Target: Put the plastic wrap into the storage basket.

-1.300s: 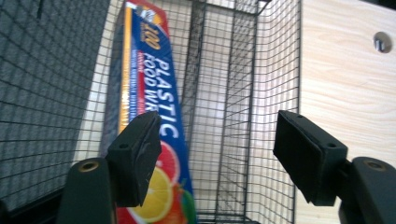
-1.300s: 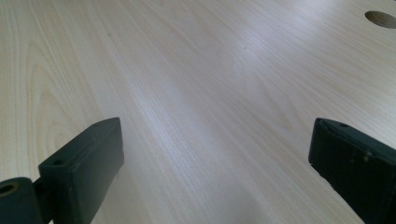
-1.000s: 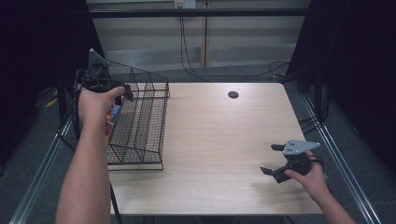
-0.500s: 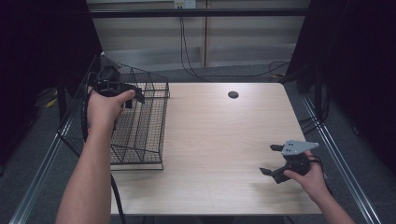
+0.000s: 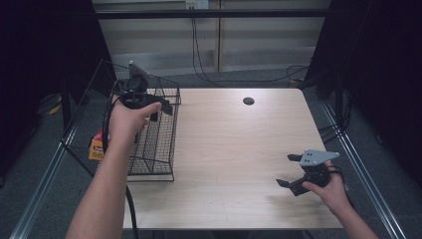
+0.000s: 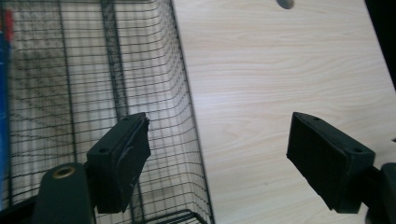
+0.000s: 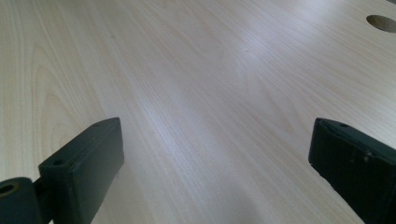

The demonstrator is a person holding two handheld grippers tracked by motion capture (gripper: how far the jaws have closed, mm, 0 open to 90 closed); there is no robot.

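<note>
- At the far left of the high view, a small orange-and-red packet lies low at the outer side of the black wire basket; whether it rests inside the mesh or just beyond it cannot be told. The left gripper view catches a blurred red-and-blue strip at its left edge, behind the wire.
- The basket stands on the left edge of the wooden table, its mesh walls tall and its top open.
- The left gripper hangs over the basket's far right corner. Its jaws have just been opening and now stand fairly wide, with nothing between them; in the left gripper view one jaw sits over the mesh and the other over bare wood.
- To do this step well, the person likely needs to keep those jaws wide, bring the gripper down clear of the wire rim, and square the pads on the packet's flat faces before closing.
- A round hole marks the table's far side.
- The right gripper rests low near the table's front right corner, jaws spread wide and empty, well apart from the basket; it is best kept there, out of the way.
</note>
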